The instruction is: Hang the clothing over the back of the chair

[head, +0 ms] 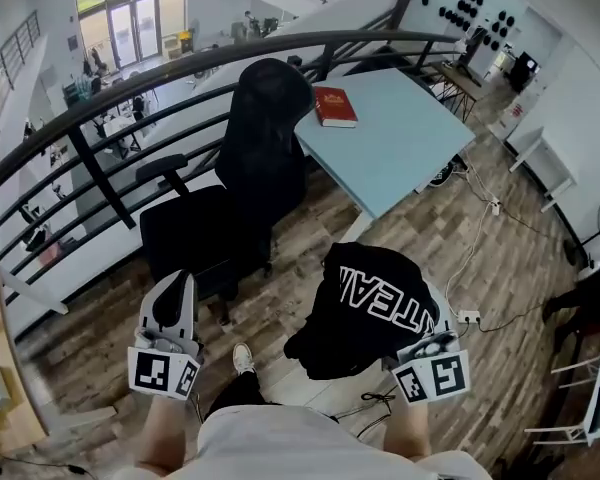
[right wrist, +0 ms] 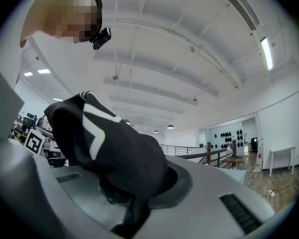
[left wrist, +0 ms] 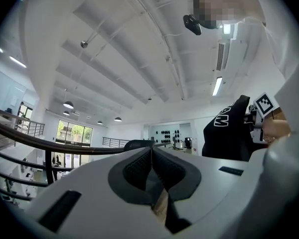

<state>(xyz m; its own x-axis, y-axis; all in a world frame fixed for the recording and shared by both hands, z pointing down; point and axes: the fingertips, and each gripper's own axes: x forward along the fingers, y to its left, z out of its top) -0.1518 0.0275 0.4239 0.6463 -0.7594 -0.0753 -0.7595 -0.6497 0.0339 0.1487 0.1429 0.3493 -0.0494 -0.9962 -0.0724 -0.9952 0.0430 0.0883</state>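
The right gripper (head: 427, 348) is pinching the black clothing (head: 373, 303), its jaws closed down on a fold of the cloth. In the right gripper view the fabric (right wrist: 109, 148) is bunching up over the jaw tips and hiding them, with a thin strip of it running down into the slot between the two pads. The rest of the garment is rising in a heap above and to the left of the jaws, showing a white printed stroke. In the head view the clothing is hanging as a loose bundle from that gripper, white block letters facing up, above the wooden floor (head: 310, 218).

The left gripper (head: 175, 293) is holding nothing; in its own view the two ribbed pads (left wrist: 139, 169) are pressing together along their whole length with no cloth between them. The clothing (left wrist: 226, 128) is showing at the right edge of that view, well apart from these jaws.

The black office chair (head: 250, 168) is standing ahead of both grippers, beside the pale blue table (head: 400, 148) bearing a red book (head: 333, 106). The garment is sitting to the right of the chair's seat and nearer the person, not touching the backrest
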